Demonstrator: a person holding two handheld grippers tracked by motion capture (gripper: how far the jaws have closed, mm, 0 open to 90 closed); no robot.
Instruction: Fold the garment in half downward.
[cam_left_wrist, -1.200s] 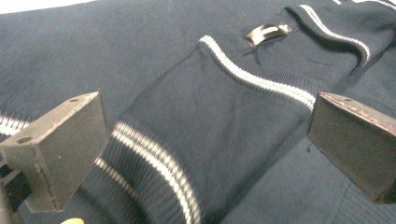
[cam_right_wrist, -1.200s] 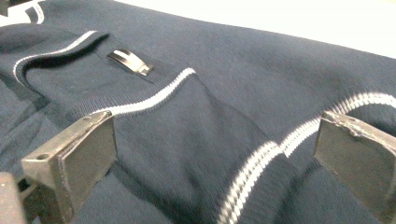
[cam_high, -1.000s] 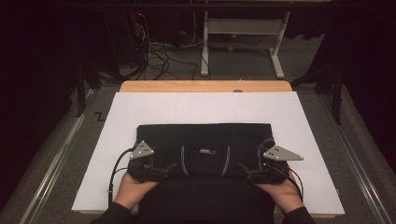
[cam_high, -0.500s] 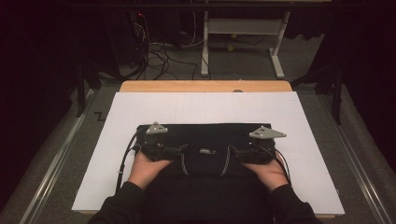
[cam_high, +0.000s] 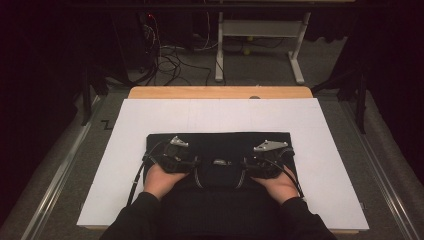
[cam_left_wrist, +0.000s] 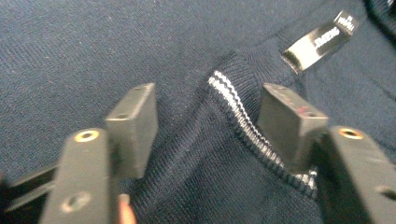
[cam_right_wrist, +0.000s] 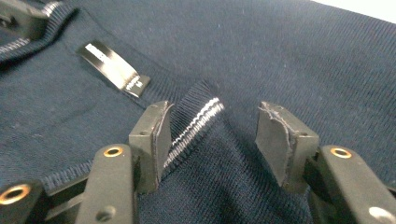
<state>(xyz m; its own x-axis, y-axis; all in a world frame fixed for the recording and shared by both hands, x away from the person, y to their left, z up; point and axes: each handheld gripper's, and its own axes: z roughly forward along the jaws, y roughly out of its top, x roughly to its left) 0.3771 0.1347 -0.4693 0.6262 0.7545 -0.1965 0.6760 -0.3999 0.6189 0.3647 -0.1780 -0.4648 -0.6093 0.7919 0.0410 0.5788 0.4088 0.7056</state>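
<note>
A dark navy sweater (cam_high: 220, 150) lies flat on the white sheet (cam_high: 150, 115) covering the worktop (cam_high: 220, 92), its striped collar (cam_high: 220, 172) towards the person and a black label (cam_left_wrist: 322, 41) just inside the neckline.

The left hand-held gripper (cam_left_wrist: 205, 126) sits at the left end of the collar. Its jaws have just been closing and stand half open, with a raised ridge of the striped rib between them; the pads are not yet pressing on it.

The right hand-held gripper (cam_right_wrist: 212, 140) sits at the right end of the collar. Its jaws have also just been closing. One pad touches the striped rib, the other stands clear of the fabric.
</note>
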